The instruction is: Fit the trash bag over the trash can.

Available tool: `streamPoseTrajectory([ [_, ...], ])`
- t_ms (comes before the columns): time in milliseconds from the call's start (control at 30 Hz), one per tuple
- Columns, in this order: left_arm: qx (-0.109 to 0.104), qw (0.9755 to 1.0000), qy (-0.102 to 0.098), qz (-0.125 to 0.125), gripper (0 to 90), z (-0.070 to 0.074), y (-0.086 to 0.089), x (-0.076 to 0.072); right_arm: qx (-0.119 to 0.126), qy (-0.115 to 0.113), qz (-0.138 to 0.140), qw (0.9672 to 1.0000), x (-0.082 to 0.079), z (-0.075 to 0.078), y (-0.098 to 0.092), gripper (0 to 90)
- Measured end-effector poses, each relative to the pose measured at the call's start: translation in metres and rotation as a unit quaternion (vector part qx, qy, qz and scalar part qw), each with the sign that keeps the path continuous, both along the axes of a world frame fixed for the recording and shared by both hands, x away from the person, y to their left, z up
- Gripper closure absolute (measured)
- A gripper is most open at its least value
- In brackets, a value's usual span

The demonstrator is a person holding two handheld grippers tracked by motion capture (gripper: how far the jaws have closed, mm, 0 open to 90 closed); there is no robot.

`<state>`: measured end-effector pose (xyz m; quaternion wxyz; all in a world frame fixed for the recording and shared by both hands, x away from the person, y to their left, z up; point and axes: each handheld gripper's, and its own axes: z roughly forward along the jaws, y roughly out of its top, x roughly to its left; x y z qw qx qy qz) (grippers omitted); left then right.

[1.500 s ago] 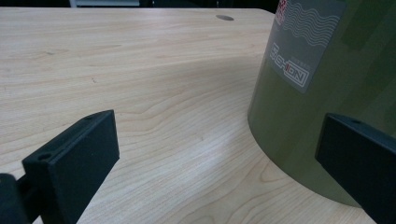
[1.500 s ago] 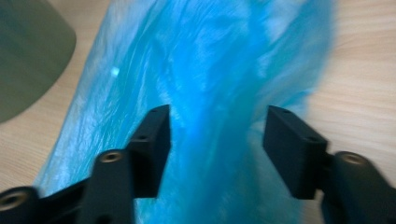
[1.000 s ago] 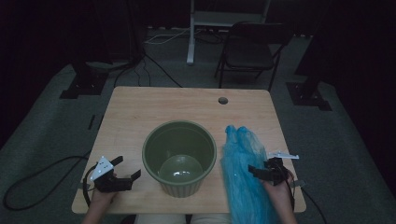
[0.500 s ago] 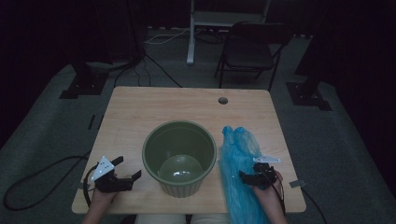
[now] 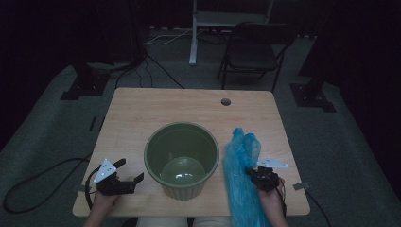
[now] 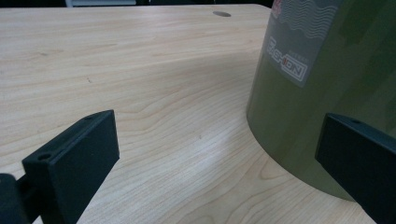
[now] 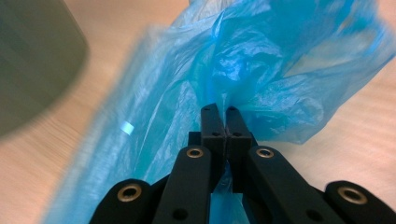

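Observation:
A green plastic bin (image 5: 182, 158) stands upright near the table's front edge, its side wall (image 6: 322, 88) filling the right of the left gripper view. To its right lies a crumpled blue plastic bag (image 5: 241, 179), hanging over the front edge. My right gripper (image 5: 257, 176) has just been closing, and its jaws now pinch a fold of the blue bag (image 7: 261, 70); the gripper (image 7: 225, 112) shows the film squeezed between its tips. My left gripper (image 5: 128, 171) rests on the table left of the bin, its jaws wide apart (image 6: 219, 149) with only bare wood between them.
The wooden table (image 5: 142, 118) has a cable hole (image 5: 225, 101) at the back right. A chair (image 5: 255, 47) and stand legs sit on the dark floor behind. A cable (image 5: 42, 175) trails off the left front corner.
The right gripper moved left onto the blue bag and its jaws shut on a fold of it. The bag's top bunched and shifted slightly. The left gripper stayed put.

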<state>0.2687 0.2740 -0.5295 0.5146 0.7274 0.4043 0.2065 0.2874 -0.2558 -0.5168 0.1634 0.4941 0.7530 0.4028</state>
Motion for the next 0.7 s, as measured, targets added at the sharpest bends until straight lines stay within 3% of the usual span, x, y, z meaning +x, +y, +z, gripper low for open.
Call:
streamPoseTrajectory([
  [67, 0.001, 1.0, 0.002, 0.0, 0.2, 0.0, -0.001, 0.0, 0.012, -0.01, -0.005, 0.9999, -0.001, 0.008, -0.004, 90.0],
  [100, 0.002, 1.0, 0.001, -0.002, 0.2, 0.0, -0.002, 0.0, 0.039, -0.032, -0.016, 0.9986, -0.005, 0.024, -0.013, 90.0],
  [133, 0.002, 1.0, 0.001, -0.002, 0.2, 0.0, -0.002, 0.0, 0.039, -0.032, -0.016, 0.9986, -0.005, 0.024, -0.013, 90.0],
  [200, -0.001, 1.0, -0.002, -0.009, 0.2, 0.0, -0.003, 0.0, 0.067, -0.068, -0.026, 0.9951, -0.009, 0.048, -0.024, 90.0],
  [333, -0.001, 0.9999, 0.001, -0.011, 0.2, 0.0, -0.005, 0.003, 0.088, -0.115, -0.036, 0.9888, -0.015, 0.083, -0.035, 90.0],
  [467, 0.007, 0.9998, 0.003, -0.016, 0.2, 0.0, -0.009, 0.007, 0.11, -0.164, -0.044, 0.9794, -0.019, 0.119, -0.042, 90.0],
  [567, 0.007, 0.9998, 0.004, -0.019, 0.2, 0.001, -0.011, 0.011, 0.121, -0.201, -0.045, 0.9711, -0.02, 0.147, -0.043, 90.0],
  [700, 0.022, 0.9994, 0.007, -0.027, 0.2, 0.002, -0.015, 0.015, 0.135, -0.245, -0.044, 0.9592, -0.018, 0.181, -0.04, 90.0],
])
